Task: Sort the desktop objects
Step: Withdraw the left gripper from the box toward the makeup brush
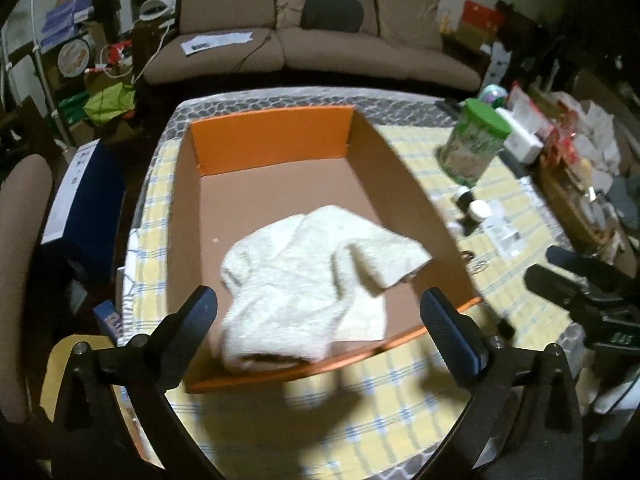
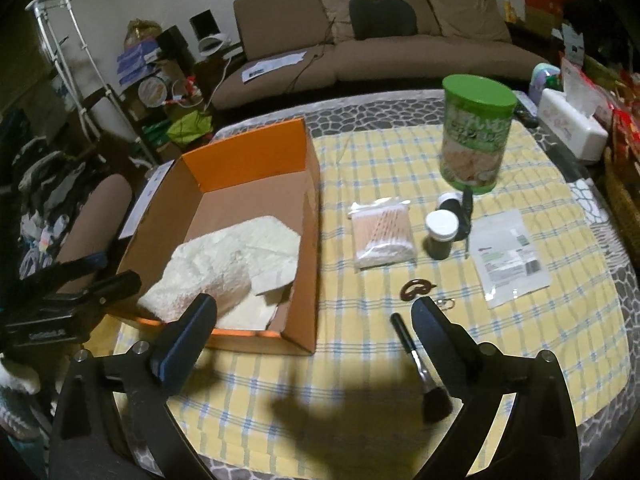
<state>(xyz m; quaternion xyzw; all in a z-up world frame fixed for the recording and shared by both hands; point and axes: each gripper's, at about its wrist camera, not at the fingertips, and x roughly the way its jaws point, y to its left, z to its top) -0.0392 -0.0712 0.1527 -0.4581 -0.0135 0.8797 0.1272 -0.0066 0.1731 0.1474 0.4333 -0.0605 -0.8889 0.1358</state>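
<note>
The left tongs (image 1: 318, 304) stand wide open and hold nothing. Just ahead of them, a white towel (image 1: 316, 276) lies loose inside the orange cardboard box (image 1: 272, 136), at its near end; one fold rests on the low near wall. The far half of the box floor is bare.

The right tongs (image 2: 314, 312) are also wide open and empty. Their left finger (image 2: 188, 336) hangs over the near right corner of the box, and the right box wall stands tall between the fingers. A black makeup brush (image 2: 418, 364) lies on the counter (image 2: 360, 420) just inside the right finger.

Ahead of the right tongs lie a brown hair clip (image 2: 418, 289), a cotton swab pack (image 2: 383, 234), two small jars (image 2: 441, 234), a flat white pouch (image 2: 510, 256) and a tall green-lidded can (image 2: 476, 136). The checked cloth near both tongs is free.
</note>
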